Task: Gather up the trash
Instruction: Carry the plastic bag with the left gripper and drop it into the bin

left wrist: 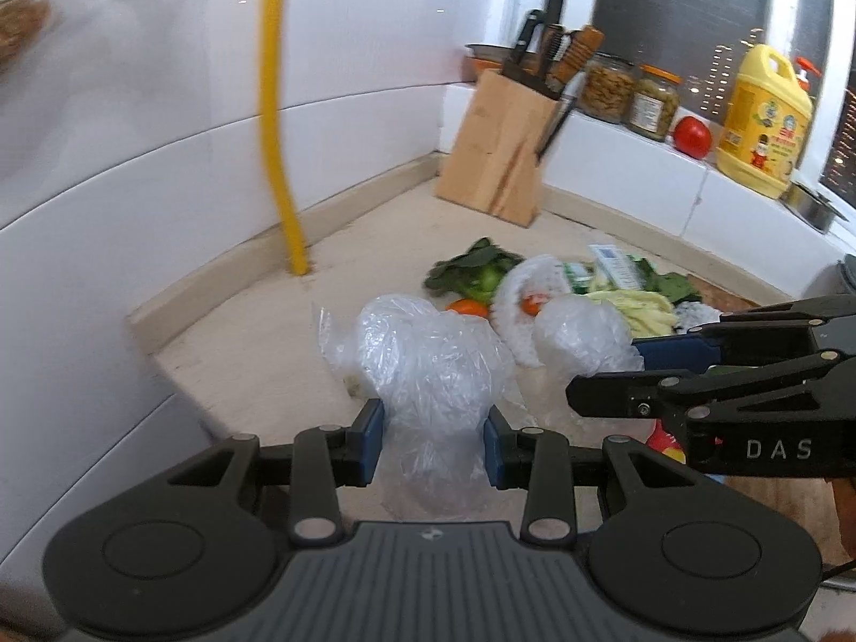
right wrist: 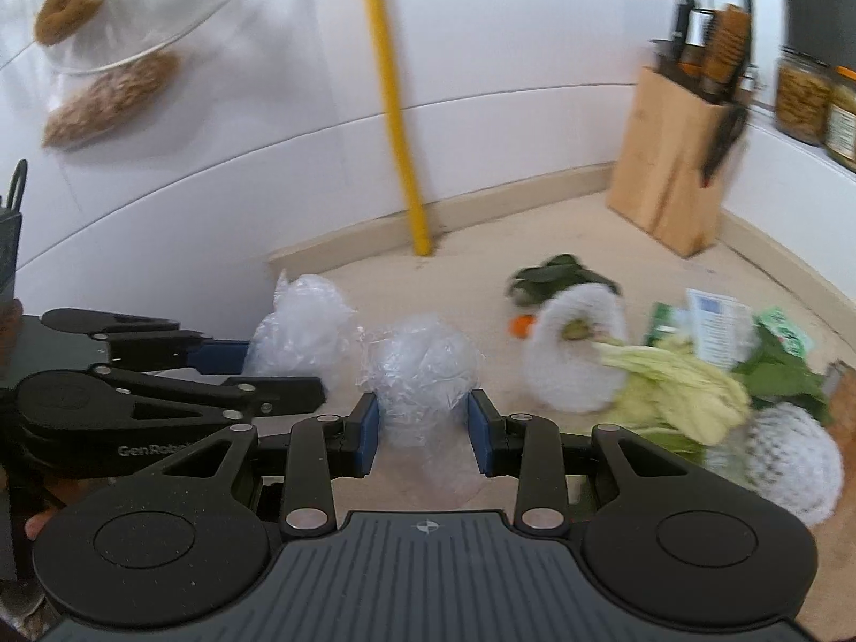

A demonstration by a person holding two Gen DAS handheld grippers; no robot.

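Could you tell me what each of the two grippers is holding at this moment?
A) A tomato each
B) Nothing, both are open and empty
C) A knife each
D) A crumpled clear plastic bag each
D: the left gripper is clamped on one crumpled clear plastic bag, and the right gripper is clamped on another crumpled clear bag.

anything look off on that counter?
Yes. Vegetable scraps, foam fruit nets and torn packaging lie strewn loose on the counter rather than binned. Each gripper, left and right, is shut on a crumpled plastic bag.
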